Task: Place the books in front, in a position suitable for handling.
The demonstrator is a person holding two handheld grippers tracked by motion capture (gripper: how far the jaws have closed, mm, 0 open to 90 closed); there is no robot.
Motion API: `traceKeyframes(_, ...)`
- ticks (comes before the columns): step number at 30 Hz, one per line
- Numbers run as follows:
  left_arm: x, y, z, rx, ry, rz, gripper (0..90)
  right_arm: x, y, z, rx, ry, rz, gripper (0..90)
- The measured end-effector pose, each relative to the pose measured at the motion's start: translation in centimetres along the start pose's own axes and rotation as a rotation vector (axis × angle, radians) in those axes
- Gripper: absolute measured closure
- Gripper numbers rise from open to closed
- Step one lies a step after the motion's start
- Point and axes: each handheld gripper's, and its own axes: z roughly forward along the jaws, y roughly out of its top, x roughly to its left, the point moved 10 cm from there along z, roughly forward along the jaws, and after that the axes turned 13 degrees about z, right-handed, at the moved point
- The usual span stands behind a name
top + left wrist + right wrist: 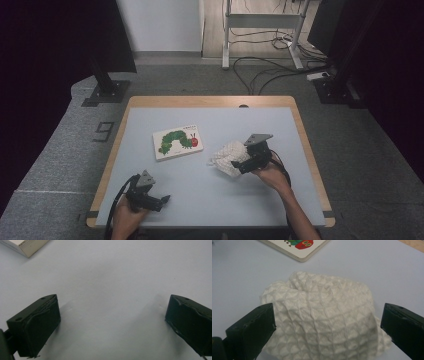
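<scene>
The right gripper, jaws spread wide, straddles the crumpled white cloth lying directly ahead between them on the table.

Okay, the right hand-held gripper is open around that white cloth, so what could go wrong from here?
The right hand-held gripper stands open around the bunched white cloth; closing may pinch only a top fold, so the rest might sag or slip out. The picture book lies close by, so dragging the cloth could nudge it.
</scene>
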Motion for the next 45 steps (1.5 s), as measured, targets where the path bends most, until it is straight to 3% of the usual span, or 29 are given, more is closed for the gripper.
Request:
traceKeyframes(6,0.0,0.0,0.0,-0.001,0.000,-0.001,0.0,0.0,0.3,1.7,0.028,-0.010,-0.013,0.0)
traceKeyframes(15,0.0,0.0,0.0,-0.001,0.000,0.000,0.0,-0.7,-0.7,4.4,0.098,-0.032,-0.004,3.0)
traceKeyframes(22,0.0,0.0,0.0,-0.001,0.001,0.000,0.0,-1.2,-0.8,5.2,0.117,-0.042,0.021,29.1)
traceKeyframes(23,0.0,0.0,0.0,-0.001,0.000,-0.001,0.0,-1.4,-0.8,5.1,0.116,-0.057,0.015,40.4)
traceKeyframes(25,0.0,0.0,0.0,-0.001,0.001,-0.001,0.0,-1.5,-0.7,5.1,0.113,-0.059,0.014,44.9)
traceKeyframes(26,0.0,0.0,0.0,-0.001,0.000,0.000,0.0,-1.6,-0.7,4.7,0.113,-0.053,0.039,56.0)
traceKeyframes(29,0.0,0.0,0.0,-0.001,0.000,0.000,0.0,-1.7,-0.7,4.4,0.113,-0.034,0.062,62.4)
traceKeyframes(36,0.0,0.0,0.0,0.000,0.000,0.000,0.0,-1.5,-0.4,3.6,0.096,-0.007,0.071,64.3)
traceKeyframes(45,0.0,0.0,0.0,0.000,0.000,0.000,0.0,-0.2,2.0,0.7,0.042,0.022,0.049,63.8)
